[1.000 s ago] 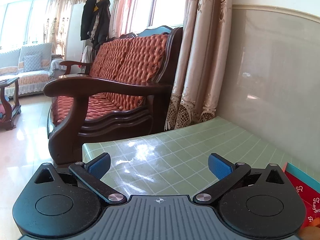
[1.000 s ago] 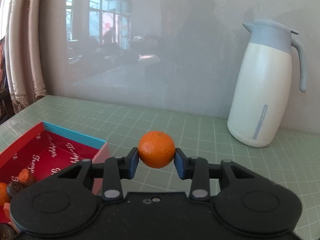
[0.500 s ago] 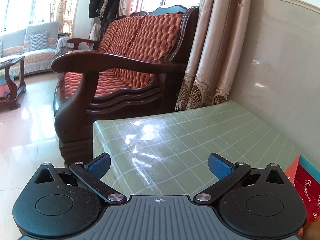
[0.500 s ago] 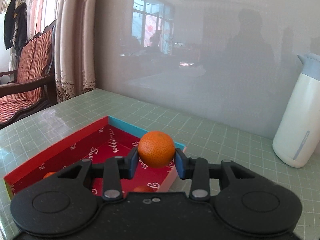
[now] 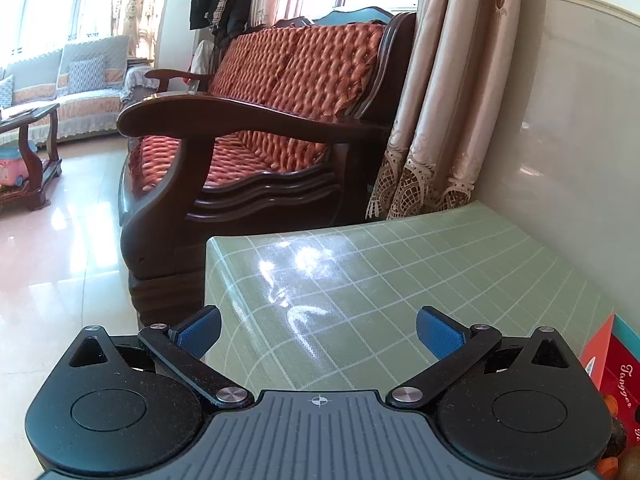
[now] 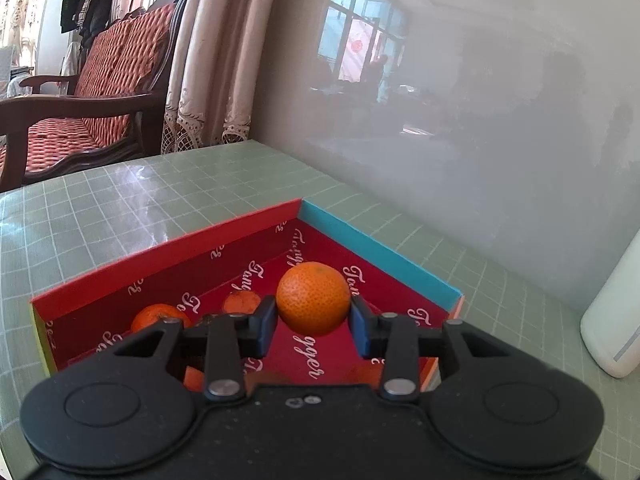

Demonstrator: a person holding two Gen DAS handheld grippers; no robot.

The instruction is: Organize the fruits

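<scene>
My right gripper [image 6: 313, 322] is shut on an orange tangerine [image 6: 313, 298], held above the inside of a red box [image 6: 168, 258] with a blue far wall. Several more tangerines [image 6: 160, 317] lie on the box floor, partly hidden behind the gripper body. In the left wrist view my left gripper [image 5: 318, 332] stands open with nothing between its blue pads [image 5: 438, 336], over the green gridded table [image 5: 400, 268] near its left corner. A corner of the same red box [image 5: 604, 354] shows at the right edge there.
A white thermos jug [image 6: 612, 320] stands on the table right of the box, by the glossy wall. Beyond the table's far edge are a wooden sofa with red cushions [image 5: 256, 136], lace curtains [image 5: 432, 120] and a shiny floor [image 5: 60, 248].
The right gripper carried the tangerine leftward from beside the jug to above the red box, and more fruit in the box came into view. The left gripper stayed open while its view shifted slightly.
</scene>
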